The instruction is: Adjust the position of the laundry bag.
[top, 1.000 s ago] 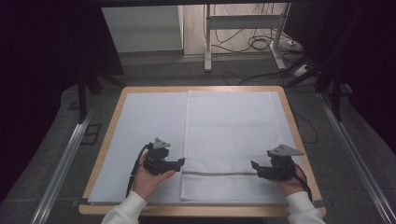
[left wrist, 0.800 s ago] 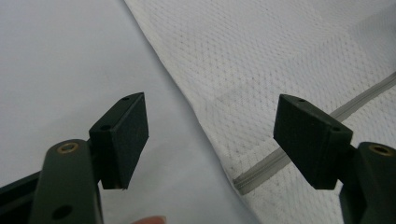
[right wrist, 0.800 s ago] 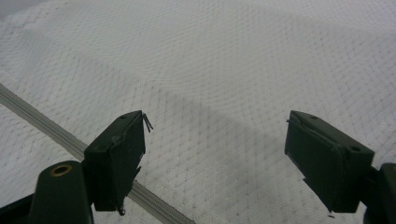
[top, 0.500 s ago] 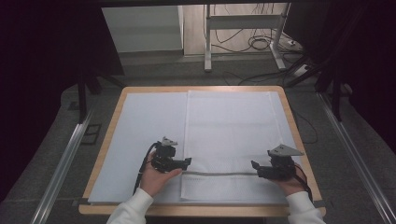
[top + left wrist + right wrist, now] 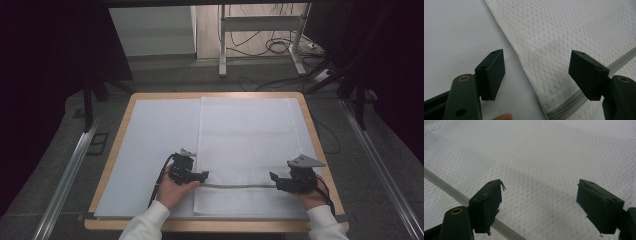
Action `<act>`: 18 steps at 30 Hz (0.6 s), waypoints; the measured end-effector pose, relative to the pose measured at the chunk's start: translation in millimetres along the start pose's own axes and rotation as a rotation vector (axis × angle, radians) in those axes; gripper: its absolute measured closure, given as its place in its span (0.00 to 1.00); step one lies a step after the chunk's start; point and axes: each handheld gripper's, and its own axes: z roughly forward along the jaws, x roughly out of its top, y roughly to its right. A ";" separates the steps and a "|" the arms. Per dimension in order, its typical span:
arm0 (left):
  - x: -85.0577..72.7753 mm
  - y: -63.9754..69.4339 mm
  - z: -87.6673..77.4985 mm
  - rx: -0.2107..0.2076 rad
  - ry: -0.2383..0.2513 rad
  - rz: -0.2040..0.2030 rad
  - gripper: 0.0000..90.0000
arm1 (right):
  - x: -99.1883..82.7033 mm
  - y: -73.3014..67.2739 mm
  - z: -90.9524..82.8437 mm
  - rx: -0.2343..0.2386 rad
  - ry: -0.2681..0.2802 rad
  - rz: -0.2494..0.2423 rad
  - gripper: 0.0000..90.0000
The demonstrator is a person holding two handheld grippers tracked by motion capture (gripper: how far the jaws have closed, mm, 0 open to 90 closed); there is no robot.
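Your left gripper [image 5: 202,176]: jaws apart, just been closing slightly, straddling left edge of mesh laundry bag [image 5: 250,145], nothing clamped. Bag lies flat on pale sheet [image 5: 155,145] over wood-rimmed surface [image 5: 125,112]; grey zipper [image 5: 237,186] runs across near end. Light, limp, woven mesh: pinch hem beside zipper. Your right gripper [image 5: 272,177]: jaws apart, over bag.

Dim room, grey floor [image 5: 165,75], tangled cables [image 5: 280,47]

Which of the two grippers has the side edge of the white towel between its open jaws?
The left gripper: the towel edge runs between its jaws. The right gripper is over the middle of the cloth.
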 end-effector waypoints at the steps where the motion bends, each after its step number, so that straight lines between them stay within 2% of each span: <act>1: -0.3 0.5 1.0 -0.005 -0.004 0.004 0.33 | -0.1 0.1 0.0 0.000 0.000 0.000 0.22; 4: -1.2 2.0 3.2 -0.019 -0.010 0.012 0.38 | -0.2 0.2 0.2 0.000 -0.001 -0.002 0.22; 12: -2.2 6.0 4.3 0.003 0.003 0.033 0.46 | 0.6 1.1 -2.2 -0.010 0.010 0.003 0.22; 14: -1.9 7.3 5.1 -0.012 0.008 0.036 0.52 | 0.8 0.7 -1.9 -0.010 0.009 0.001 0.22; 18: -1.3 8.9 6.8 0.009 0.012 0.048 0.65 | 1.2 0.5 -2.0 -0.012 0.012 0.001 0.22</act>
